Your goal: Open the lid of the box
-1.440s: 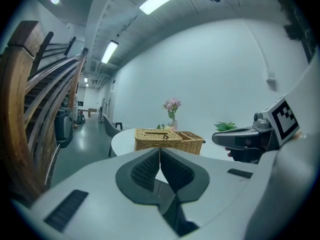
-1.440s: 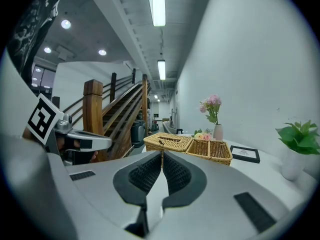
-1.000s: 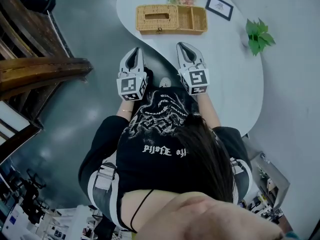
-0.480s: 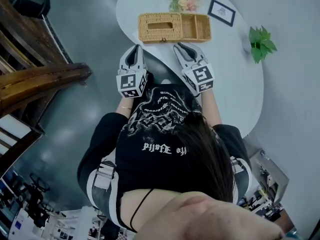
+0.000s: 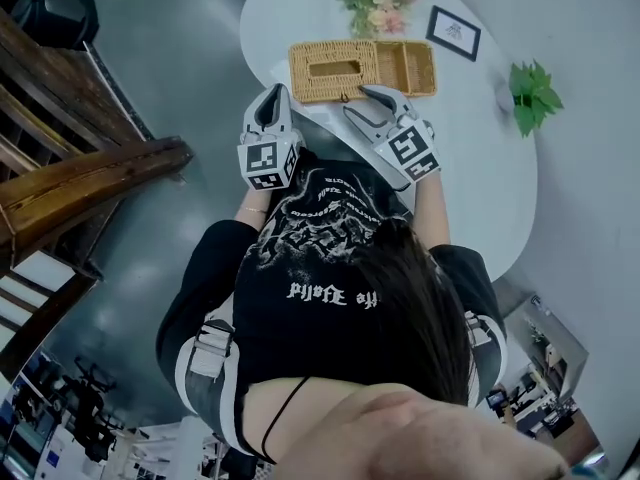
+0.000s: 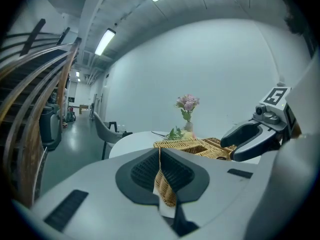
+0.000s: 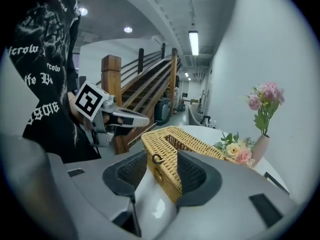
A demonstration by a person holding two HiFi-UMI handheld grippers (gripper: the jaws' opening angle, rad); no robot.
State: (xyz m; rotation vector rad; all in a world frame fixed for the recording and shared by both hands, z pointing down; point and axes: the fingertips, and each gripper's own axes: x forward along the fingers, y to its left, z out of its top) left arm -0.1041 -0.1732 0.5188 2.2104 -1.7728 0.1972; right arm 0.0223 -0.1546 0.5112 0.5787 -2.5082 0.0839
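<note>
Right gripper view, along jaws just swung wide: caught the latch (image 7: 158,159) of the wicker box (image 7: 175,154) between them, untouched. Lay crosswise on the white table (image 5: 480,168), latch side just ahead of the right gripper (image 5: 362,101); left gripper (image 5: 272,96) pinched together, near its left end. Could not read framed card (image 5: 453,32).

Grey floor (image 5: 175,63) — wooden staircase (image 5: 90,183)
</note>
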